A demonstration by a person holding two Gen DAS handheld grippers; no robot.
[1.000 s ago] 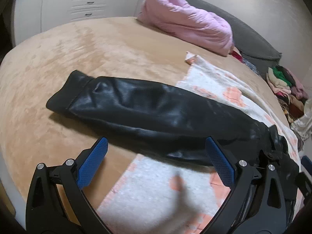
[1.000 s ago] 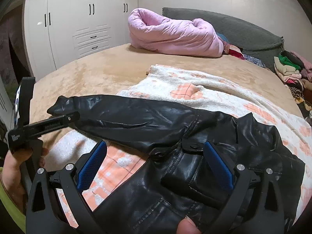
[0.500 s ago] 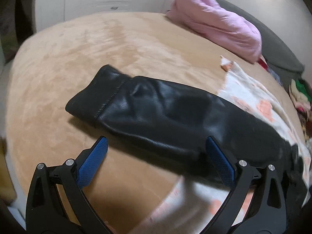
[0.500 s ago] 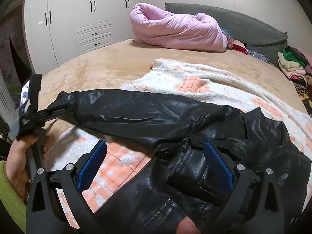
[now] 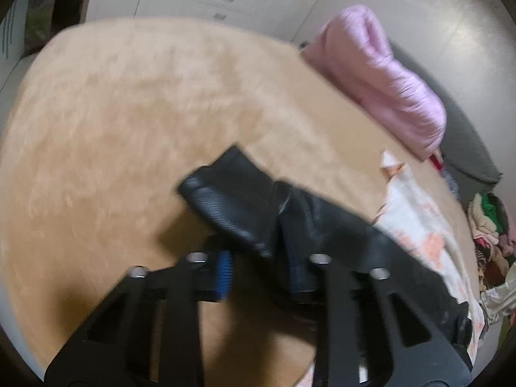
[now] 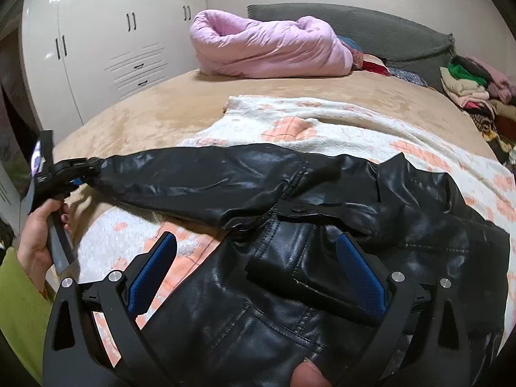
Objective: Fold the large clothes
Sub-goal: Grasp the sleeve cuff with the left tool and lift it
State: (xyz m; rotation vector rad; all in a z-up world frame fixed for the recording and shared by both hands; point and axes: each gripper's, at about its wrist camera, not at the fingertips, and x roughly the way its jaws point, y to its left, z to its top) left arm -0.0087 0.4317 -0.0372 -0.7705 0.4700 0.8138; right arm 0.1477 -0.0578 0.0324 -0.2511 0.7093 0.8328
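Note:
A black leather jacket (image 6: 322, 258) lies on a white and orange patterned blanket (image 6: 322, 122) on the tan bed (image 6: 154, 109). Its sleeve (image 6: 193, 180) stretches out to the left. My left gripper (image 5: 258, 267) is shut on the sleeve (image 5: 290, 225) near its ribbed cuff (image 5: 225, 193); it also shows in the right wrist view (image 6: 77, 171), clamped on the sleeve end. My right gripper (image 6: 254, 277) is open, low over the jacket's front, with nothing between its blue pads (image 6: 361, 277).
A rolled pink duvet (image 6: 267, 48) lies at the far side of the bed by a grey headboard (image 6: 371, 32). A pile of clothes (image 6: 474, 93) sits at the right. White wardrobes (image 6: 106, 48) stand to the left.
My left gripper moved along the sleeve to the cuff end and closed on it. The right gripper stayed open over the jacket's front.

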